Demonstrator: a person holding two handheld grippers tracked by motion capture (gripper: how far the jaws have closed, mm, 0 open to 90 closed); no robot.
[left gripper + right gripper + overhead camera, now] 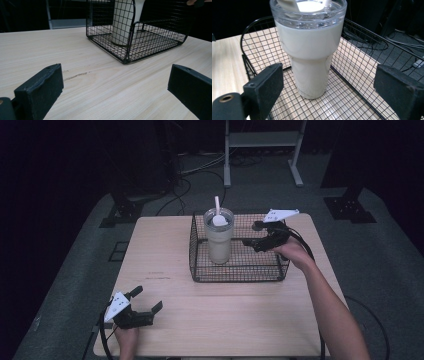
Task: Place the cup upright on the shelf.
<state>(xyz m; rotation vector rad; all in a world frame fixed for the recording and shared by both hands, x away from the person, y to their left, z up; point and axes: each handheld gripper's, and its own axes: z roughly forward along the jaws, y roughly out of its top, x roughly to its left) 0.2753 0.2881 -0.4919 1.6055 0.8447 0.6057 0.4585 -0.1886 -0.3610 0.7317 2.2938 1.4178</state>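
A cream tumbler with a clear lid and a white straw stands upright in the left half of a black wire basket at the table's far middle. My right gripper hovers over the basket's right half, open, pointing at the tumbler with nothing between its jaws. The tumbler is a short way ahead of the pads. My left gripper rests open near the table's front left corner, facing the basket and the tumbler from afar.
The light wooden table has bare room left of and in front of the basket. A metal stand and cables lie on the dark floor beyond the table. A faint scratch marks the tabletop.
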